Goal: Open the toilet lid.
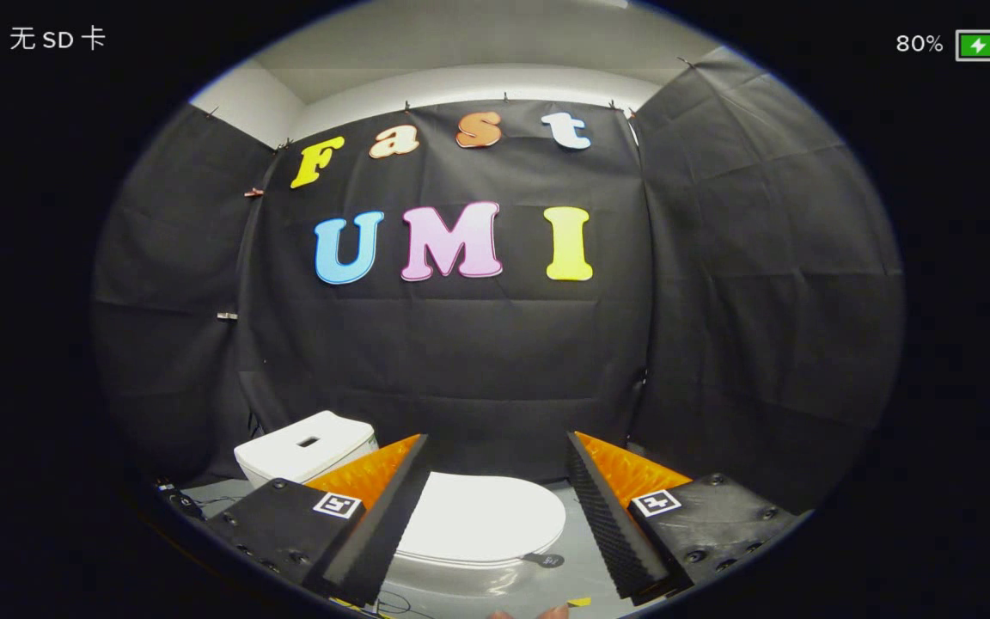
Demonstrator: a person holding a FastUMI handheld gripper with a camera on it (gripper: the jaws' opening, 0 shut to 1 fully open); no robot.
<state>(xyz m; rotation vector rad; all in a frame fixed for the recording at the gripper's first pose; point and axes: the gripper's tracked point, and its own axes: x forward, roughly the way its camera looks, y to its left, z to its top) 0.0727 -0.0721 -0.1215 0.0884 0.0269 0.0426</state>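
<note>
Hand-held gripper (495, 507) open abv closed toilet lid (482, 518)

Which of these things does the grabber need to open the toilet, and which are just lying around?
For the job:
- closed white oval toilet lid, seen between the fingers
- small dark tab at the lid's front edge
- open gripper, holding nothing

Just around:
- white rectangular toilet tank behind the lid
- thin black cable on the grey floor
- black cloth wall
</note>
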